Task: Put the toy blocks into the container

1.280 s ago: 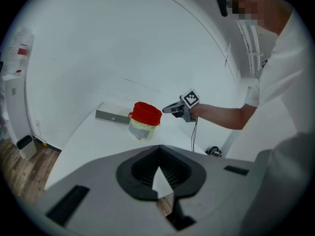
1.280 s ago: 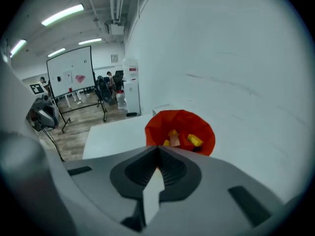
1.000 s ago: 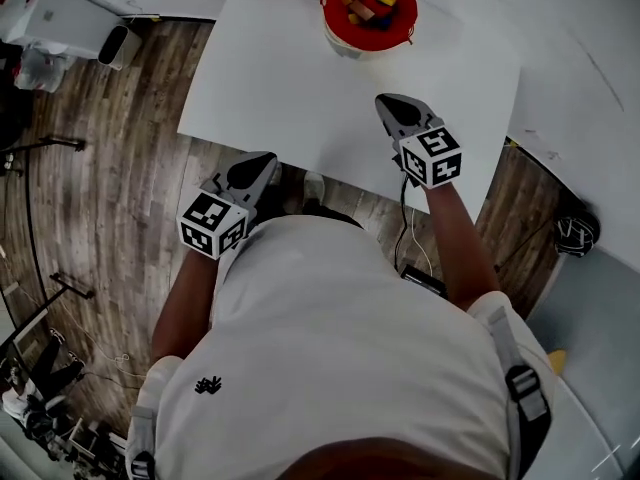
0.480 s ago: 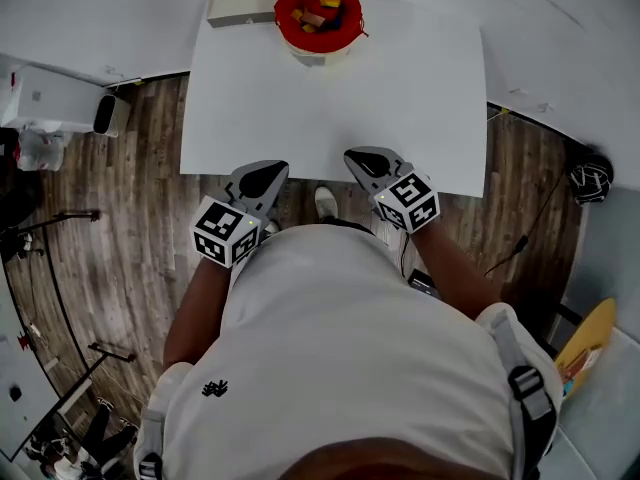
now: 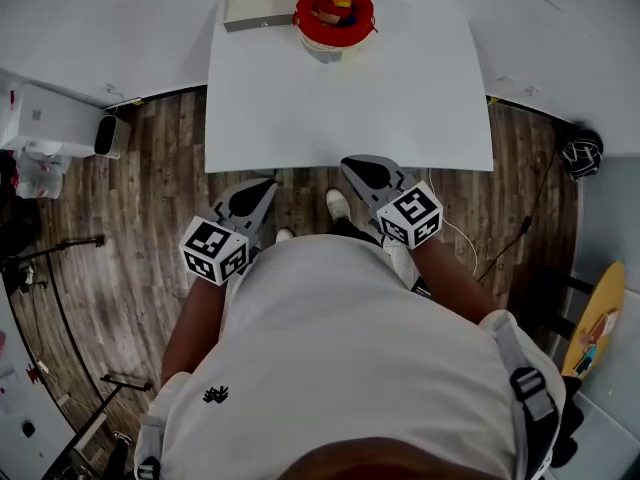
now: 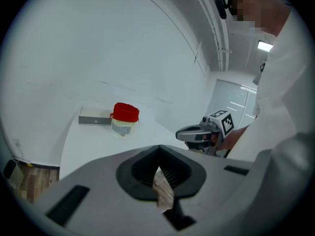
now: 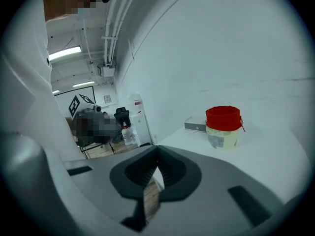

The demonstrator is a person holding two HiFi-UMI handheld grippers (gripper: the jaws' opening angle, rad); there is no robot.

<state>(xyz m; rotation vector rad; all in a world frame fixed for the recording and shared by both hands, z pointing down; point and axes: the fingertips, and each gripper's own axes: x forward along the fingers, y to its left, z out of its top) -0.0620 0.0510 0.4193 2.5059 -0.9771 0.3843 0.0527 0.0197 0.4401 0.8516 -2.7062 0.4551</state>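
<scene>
Toy blocks [image 5: 336,12] lie piled inside the red container [image 5: 303,18], which stands at the far edge of the white surface [image 5: 350,108]. A flat grey box [image 5: 262,8] sits just beside the container, on its left in the head view. A stretch of bare surface lies between the container and the person. The left hand-held gripper [image 5: 264,186] and the right hand-held gripper [image 5: 352,168] are both off the near edge, over the wooden floor [image 5: 150,218] and well apart from the container. Each has its jaws pressed together with nothing held; each gripper's own view shows the tips meeting and only floor in the slit behind them. The person's shoes [image 5: 338,204] show on the floor between the two grippers. Both grippers point roughly towards the container, which appears small and distant in the left gripper view [image 6: 125,113] and in the right gripper view [image 7: 223,118]. Around the surface, a white cabinet [image 5: 50,118] stands to the left with a small pale bin [image 5: 106,135] beside it. A dark coiled object [image 5: 580,153] lies to the right, and a cable [image 5: 510,243] trails across the floor.
</scene>
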